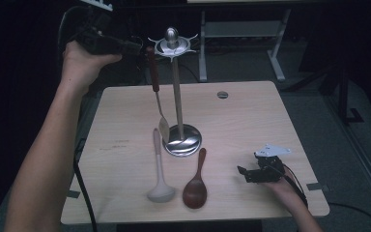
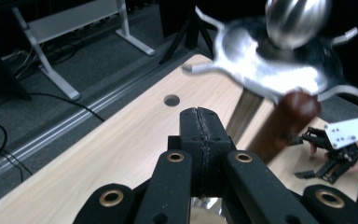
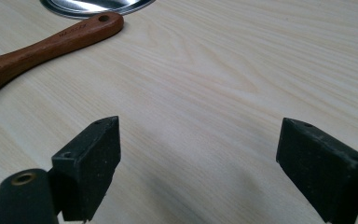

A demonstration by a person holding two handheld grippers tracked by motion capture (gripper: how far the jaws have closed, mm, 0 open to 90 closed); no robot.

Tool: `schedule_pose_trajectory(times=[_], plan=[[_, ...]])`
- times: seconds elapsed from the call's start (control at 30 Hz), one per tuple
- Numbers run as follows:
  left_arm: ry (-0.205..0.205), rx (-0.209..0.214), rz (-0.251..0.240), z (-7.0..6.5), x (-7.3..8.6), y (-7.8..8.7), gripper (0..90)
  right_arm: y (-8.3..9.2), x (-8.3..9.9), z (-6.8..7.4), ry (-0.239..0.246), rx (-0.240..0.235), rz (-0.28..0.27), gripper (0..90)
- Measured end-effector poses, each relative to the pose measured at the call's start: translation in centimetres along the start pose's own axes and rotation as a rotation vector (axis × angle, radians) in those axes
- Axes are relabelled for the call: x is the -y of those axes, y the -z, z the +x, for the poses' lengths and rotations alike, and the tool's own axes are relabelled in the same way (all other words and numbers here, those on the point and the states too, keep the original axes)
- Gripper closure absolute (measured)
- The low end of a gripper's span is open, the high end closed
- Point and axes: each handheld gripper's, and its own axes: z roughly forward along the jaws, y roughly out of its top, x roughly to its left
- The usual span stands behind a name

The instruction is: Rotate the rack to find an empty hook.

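Risk first: my left gripper (image 1: 134, 48), upper left of the high view, is right beside the rack (image 1: 173, 46) with the spatula (image 1: 156, 92) hanging from one prong. Its jaws are pressed together with nothing between them, as the left gripper view shows. Spatula's brown handle top sits just past the jaw tips there; I can't tell whether they touch. If I nudge it pulling away, it could swing off the prong, drop onto the ladle (image 1: 159, 170) below, or rock the rack.

Spatula: dark wood handle, thin metal shank, pale blade hanging just above the rack's base, near vertical.

Lower centre: wooden spoon (image 1: 196, 185) flat on the table (image 1: 251, 121).

Lower right: right gripper (image 1: 244, 173) resting on the table, jaws spread, empty.
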Motion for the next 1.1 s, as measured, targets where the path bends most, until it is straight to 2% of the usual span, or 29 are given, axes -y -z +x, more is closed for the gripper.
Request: schedule_pose_trajectory(times=[0.2, 0.4, 0.5, 0.7, 0.9, 1.1], plan=[[-0.006, 0.023, 0.014, -0.5, 2.4, 0.8, 89.8, -0.2, 0.0, 0.1, -0.002, -0.021, 0.016, 13.7], [-0.020, 0.043, 0.057, -1.8, 5.3, 0.7, 89.8, -0.3, -0.2, 0.5, 0.012, -0.033, 0.035, 13.8], [-0.016, 0.049, 0.066, -2.1, 6.8, 0.4, 89.3, -0.3, -0.2, 0.5, 0.018, -0.031, 0.024, 13.7], [-0.003, 0.083, 0.083, -2.9, 10.2, -0.6, 86.5, -0.2, -0.2, 0.5, 0.016, -0.024, 0.010, 13.7], [0.005, 0.136, 0.112, -3.9, 13.9, -2.3, 89.3, -0.2, -0.1, 0.4, 0.013, -0.025, 0.015, 13.7], [0.019, 0.149, 0.133, -4.4, 16.8, -3.6, 89.9, -0.2, -0.1, 0.4, 0.018, -0.020, 0.013, 13.7]])
